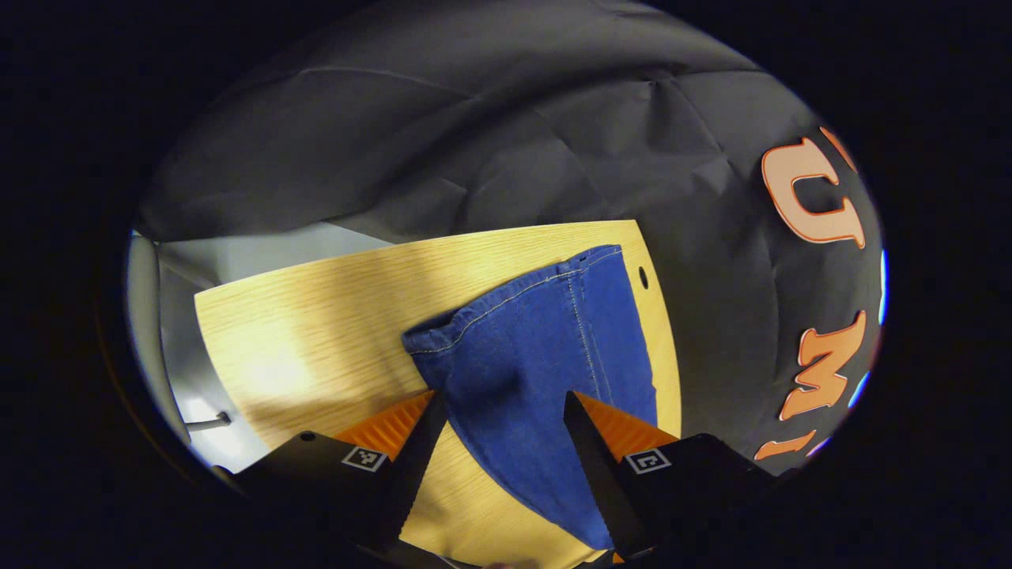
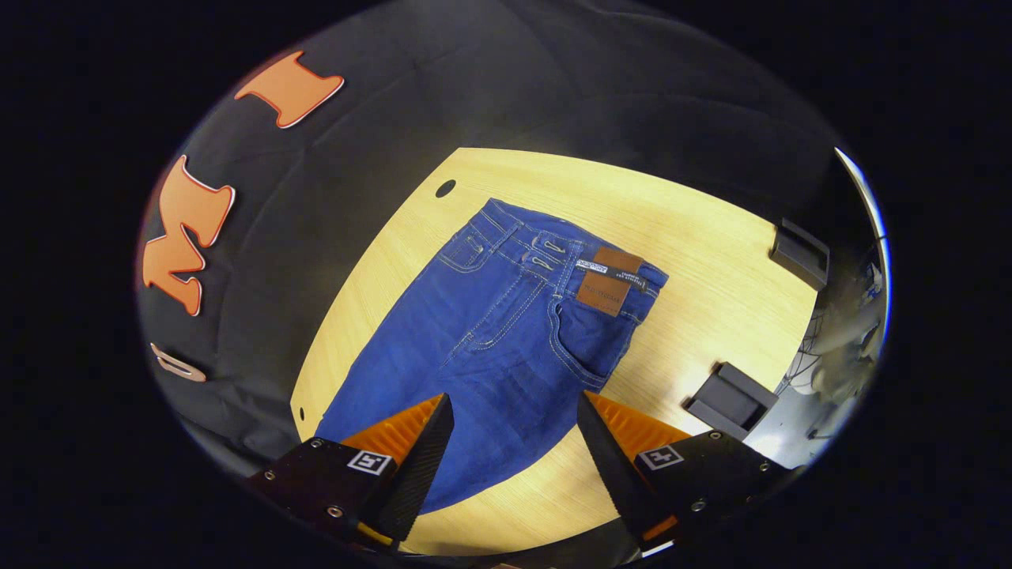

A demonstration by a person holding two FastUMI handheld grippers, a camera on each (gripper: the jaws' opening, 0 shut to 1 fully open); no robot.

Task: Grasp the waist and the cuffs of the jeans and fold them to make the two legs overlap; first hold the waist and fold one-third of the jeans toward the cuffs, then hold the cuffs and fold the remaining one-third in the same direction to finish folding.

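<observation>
Blue jeans lie flat on a light wooden table. In the left gripper view their leg end (image 1: 530, 348) reaches away to the cuffs (image 1: 506, 296) near the table's far edge. My left gripper (image 1: 502, 407) hovers open above that leg, with cloth showing between the fingers. In the right gripper view the waist (image 2: 565, 261) with a brown leather patch (image 2: 609, 282) lies at the far end, the legs overlapping toward me. My right gripper (image 2: 514, 411) is open above the thigh part, apart from the denim.
The wooden table (image 2: 711, 261) has a small round hole (image 2: 445, 188) at its far left corner. Two dark brackets (image 2: 731, 399) (image 2: 798, 253) sit at its right edge. The black booth cloth (image 1: 490, 142) hangs behind the table (image 1: 316, 316).
</observation>
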